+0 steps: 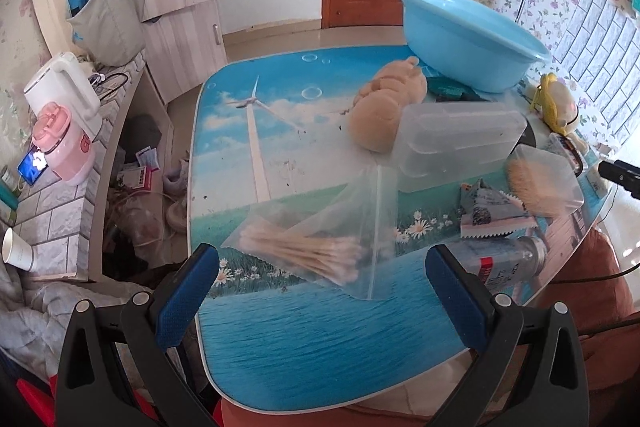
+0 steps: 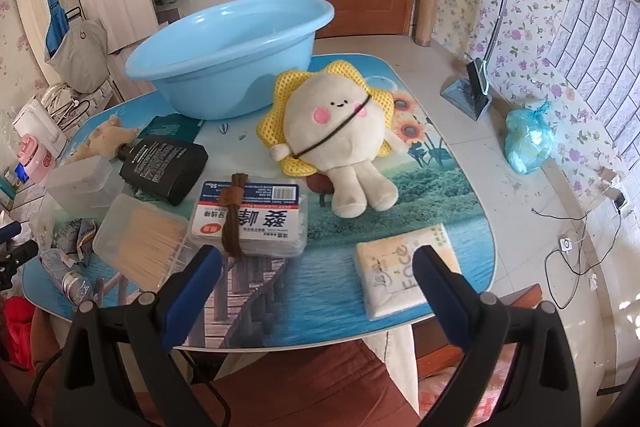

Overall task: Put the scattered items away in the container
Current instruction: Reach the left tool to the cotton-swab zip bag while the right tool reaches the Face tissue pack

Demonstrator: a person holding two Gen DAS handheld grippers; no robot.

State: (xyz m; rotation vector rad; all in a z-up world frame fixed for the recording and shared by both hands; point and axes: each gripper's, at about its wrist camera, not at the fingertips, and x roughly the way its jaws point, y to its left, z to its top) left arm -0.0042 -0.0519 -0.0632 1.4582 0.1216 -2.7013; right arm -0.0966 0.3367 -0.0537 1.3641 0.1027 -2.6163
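Basin [image 2: 228, 55] empty beyond my hand-held grippers, left [image 1: 320, 291], right [image 2: 316, 287]; both spread, nothing held; swab bag [image 1: 320, 247] just ahead of left.

Bright daylight, perhaps from the right; fisheye-bent, dark-cornered edges.

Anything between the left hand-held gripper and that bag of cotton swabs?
Nothing visible. The left hand-held gripper is open, and the swab bag lies flat on the table just ahead of its fingertips, with only bare tabletop between.
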